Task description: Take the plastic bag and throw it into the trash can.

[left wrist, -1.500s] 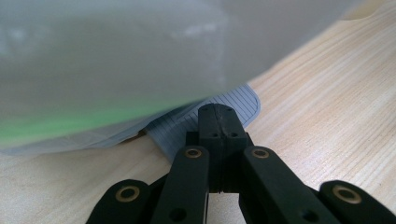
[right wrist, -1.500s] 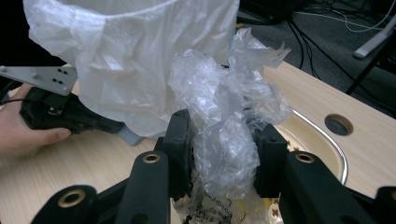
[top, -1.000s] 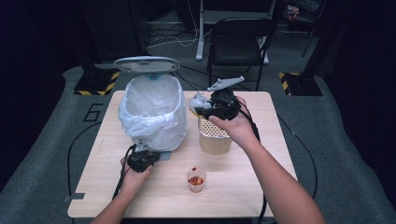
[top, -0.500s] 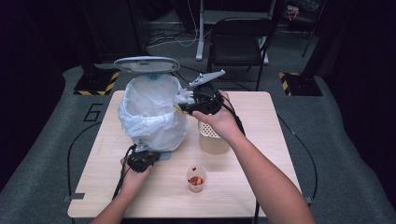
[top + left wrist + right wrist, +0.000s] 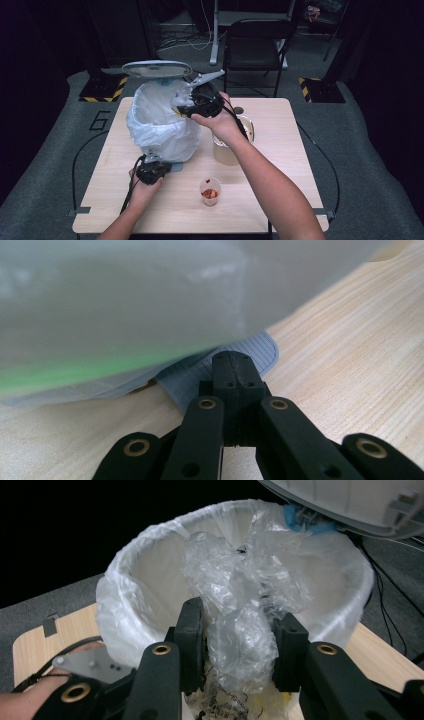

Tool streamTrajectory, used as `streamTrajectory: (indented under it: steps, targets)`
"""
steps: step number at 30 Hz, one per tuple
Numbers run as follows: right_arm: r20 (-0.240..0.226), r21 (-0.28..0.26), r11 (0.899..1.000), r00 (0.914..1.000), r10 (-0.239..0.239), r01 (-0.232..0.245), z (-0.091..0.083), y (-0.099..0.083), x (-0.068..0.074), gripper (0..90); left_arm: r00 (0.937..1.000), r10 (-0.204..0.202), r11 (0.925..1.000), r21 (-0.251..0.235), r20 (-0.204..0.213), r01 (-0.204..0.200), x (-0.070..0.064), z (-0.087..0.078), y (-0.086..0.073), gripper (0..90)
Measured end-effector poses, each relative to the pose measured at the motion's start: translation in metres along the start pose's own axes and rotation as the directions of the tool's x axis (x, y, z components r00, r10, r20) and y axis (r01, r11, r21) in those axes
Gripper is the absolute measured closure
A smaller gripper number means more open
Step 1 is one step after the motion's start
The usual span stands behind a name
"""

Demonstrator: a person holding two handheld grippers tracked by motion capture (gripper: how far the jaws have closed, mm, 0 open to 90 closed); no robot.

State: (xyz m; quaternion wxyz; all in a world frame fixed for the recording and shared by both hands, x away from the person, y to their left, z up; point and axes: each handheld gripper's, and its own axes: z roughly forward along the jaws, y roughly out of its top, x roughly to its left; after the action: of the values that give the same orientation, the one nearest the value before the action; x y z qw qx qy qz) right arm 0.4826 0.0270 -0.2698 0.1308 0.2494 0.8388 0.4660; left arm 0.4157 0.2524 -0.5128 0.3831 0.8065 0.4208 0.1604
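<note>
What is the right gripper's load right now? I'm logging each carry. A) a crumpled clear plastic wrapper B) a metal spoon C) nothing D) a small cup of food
A: the right gripper has its jaws closed on a crumpled clear plastic wrapper, held over the lined bin.

Table (image 5: 280,165): pale wood, matt, with fine straight grain. Bin liner (image 5: 160,125), at 10 o'clock from the table centre: thin translucent white plastic film, softly glossy and wrinkled. Bin lid (image 5: 157,68): smooth grey plastic. Crumpled wrap (image 5: 240,630), between the right gripper (image 5: 240,645) jaws: clear, glossy, creased plastic film. Left gripper (image 5: 232,372): matt black plastic jaws with brass-coloured pivot rings. Cup (image 5: 210,191), at 6 o'clock: clear smooth plastic.
</note>
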Motion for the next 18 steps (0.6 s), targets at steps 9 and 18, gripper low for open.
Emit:
streamTrajectory:
  steps: [9,18]
  targets:
    - [-0.004,0.011,1.0,1.0,-0.004,0.004,0.025,0.009,0.006,64.1,1.0,-0.003,1.0,0.001,-0.002,0.003,0.0,0.0,0.0,90.0]
    - [0.019,0.023,1.0,0.9997,-0.013,0.013,0.048,0.016,0.005,63.7,1.0,-0.004,1.0,-0.005,-0.001,0.004,0.0,0.0,-0.001,90.0]
